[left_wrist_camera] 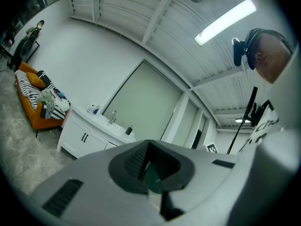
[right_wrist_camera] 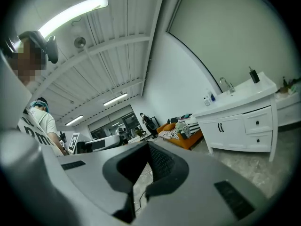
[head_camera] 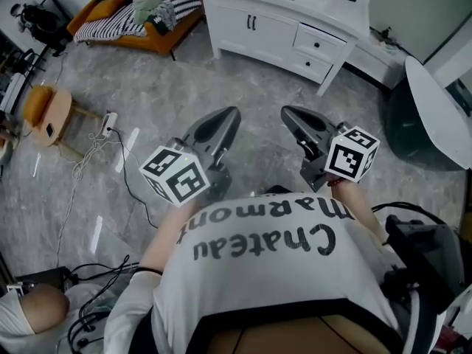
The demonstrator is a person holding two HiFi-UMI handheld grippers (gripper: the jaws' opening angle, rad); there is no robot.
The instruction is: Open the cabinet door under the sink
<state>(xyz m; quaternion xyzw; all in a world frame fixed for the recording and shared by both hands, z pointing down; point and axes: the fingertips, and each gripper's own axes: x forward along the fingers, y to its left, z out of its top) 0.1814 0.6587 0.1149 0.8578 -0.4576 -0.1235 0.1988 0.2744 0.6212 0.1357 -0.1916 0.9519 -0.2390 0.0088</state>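
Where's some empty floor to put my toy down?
The bare floor between the white sink cabinet, the left gripper and the right gripper is free. The left side is crowded with cables, and the orange sofa is piled with clothes.

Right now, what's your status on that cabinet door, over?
Left gripper shut, empty; right gripper shut, empty. Cabinet door closed, across the floor, not yet reached. Cables on floor, left of path.

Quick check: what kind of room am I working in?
Probably a studio mocked up as a home, not a real bathroom: a white sink vanity stands near an orange sofa heaped with clothes, under a strip light.
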